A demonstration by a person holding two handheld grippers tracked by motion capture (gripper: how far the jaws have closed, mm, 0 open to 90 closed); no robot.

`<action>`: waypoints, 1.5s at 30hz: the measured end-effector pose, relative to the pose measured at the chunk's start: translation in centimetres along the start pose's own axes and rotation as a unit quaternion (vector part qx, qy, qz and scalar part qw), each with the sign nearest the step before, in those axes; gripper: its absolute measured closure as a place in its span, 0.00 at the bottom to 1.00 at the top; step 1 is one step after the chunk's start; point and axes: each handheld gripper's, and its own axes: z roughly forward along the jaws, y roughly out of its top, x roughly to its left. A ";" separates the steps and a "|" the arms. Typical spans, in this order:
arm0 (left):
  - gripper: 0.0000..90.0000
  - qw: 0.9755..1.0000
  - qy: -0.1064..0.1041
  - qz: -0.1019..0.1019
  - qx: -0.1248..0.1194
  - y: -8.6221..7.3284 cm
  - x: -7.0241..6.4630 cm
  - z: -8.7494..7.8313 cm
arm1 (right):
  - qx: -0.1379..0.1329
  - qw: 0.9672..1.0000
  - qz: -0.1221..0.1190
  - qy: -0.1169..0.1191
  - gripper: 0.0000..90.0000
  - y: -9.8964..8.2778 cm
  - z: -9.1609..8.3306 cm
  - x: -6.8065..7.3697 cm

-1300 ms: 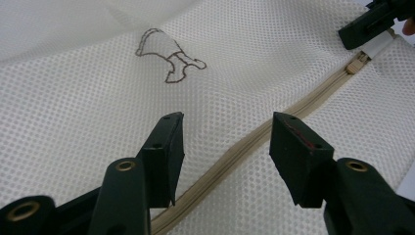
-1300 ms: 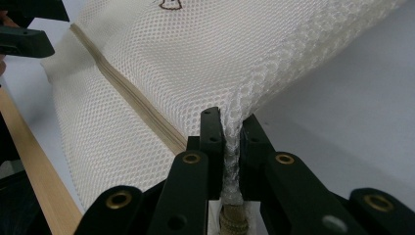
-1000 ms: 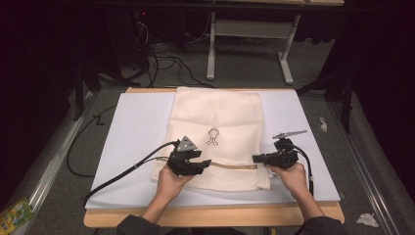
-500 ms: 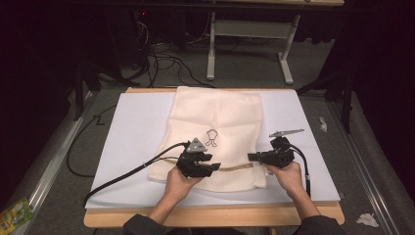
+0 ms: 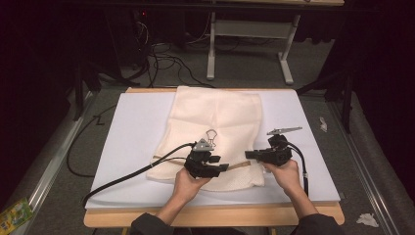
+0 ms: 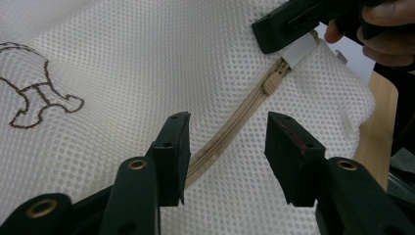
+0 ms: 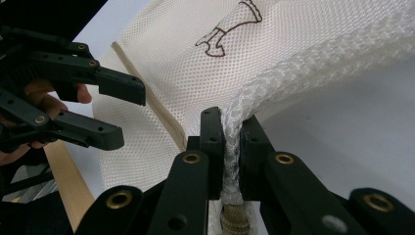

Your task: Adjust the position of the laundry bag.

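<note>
- The cream mesh laundry bag (image 5: 215,132) lies flat mid-tabletop (image 5: 127,127); soft, perforated, so it could bunch or drag.
- Right tool (image 7: 230,132) pinches the bag's end by the zipper (image 6: 230,132); slack mesh may slip out.
- Left tool (image 6: 227,147), spread astride the zipper and just been narrowing, might miss the small slider (image 6: 270,84).

Embroidered figure (image 6: 34,95) cut off at the left edge of the left gripper view. Zipper (image 6: 230,132) partly hidden behind the near fingers (image 6: 171,156). Zipper pull (image 6: 271,83) too small to read.
</note>
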 end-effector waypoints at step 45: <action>0.69 0.999 -0.020 0.029 -0.011 0.3 -2.4 3.2 | -0.016 1.000 -0.016 0.013 0.95 0.7 1.3 1.7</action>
